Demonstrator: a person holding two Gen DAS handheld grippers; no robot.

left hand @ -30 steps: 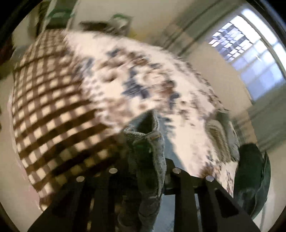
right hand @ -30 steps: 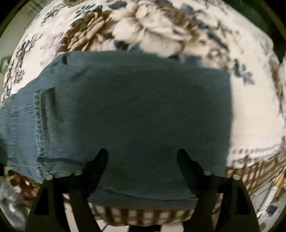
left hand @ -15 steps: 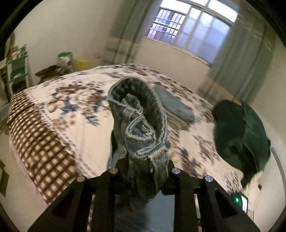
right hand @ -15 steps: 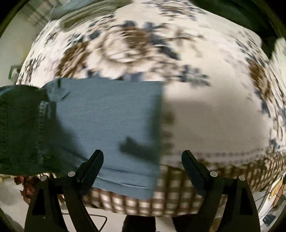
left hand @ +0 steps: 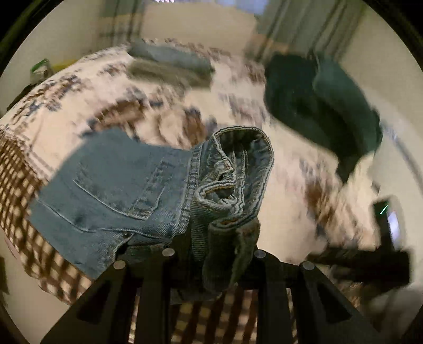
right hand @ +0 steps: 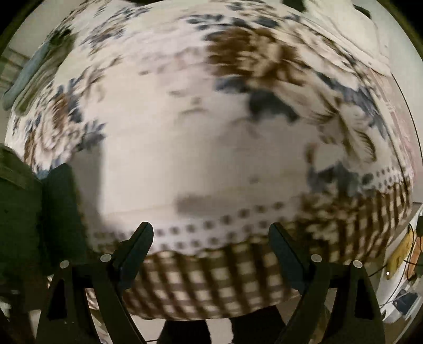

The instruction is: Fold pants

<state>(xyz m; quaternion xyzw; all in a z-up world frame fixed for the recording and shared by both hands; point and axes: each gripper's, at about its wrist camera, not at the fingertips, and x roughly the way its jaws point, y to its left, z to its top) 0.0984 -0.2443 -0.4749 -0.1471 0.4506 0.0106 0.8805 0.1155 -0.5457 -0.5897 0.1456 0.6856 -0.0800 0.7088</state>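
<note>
Left gripper (left hand: 211, 251): jaws closed tight on a bunched part of the jeans, at the waistband end; denim fills the gap between the fingers.
Jeans (left hand: 119, 185): blue denim, held at the near edge of the bed; the waistband (left hand: 243, 148) curls up in a loop just past the gripper, and the flat part with a back pocket (left hand: 119, 190) spreads to the left over the bed's edge. In the right wrist view a dark fold of them (right hand: 60, 211) shows at the far left, just beside the left finger.
Right gripper (right hand: 211, 254): jaws wide apart, nothing between them; it hangs over the near edge of the bed with bare spread under it.
Bed (right hand: 198, 132): white spread with brown and blue flowers, a dotted band and a brown check border (right hand: 211, 277) along the near side; both views are blurred.
Folded clothes (left hand: 171, 63): a blue and a grey piece lying on the far side of the bed, well apart from the jeans.
Dark green garment (left hand: 317, 105): heaped at the far right of the bed.
Curtains (left hand: 304, 23): hanging by the wall beyond the bed.
</note>
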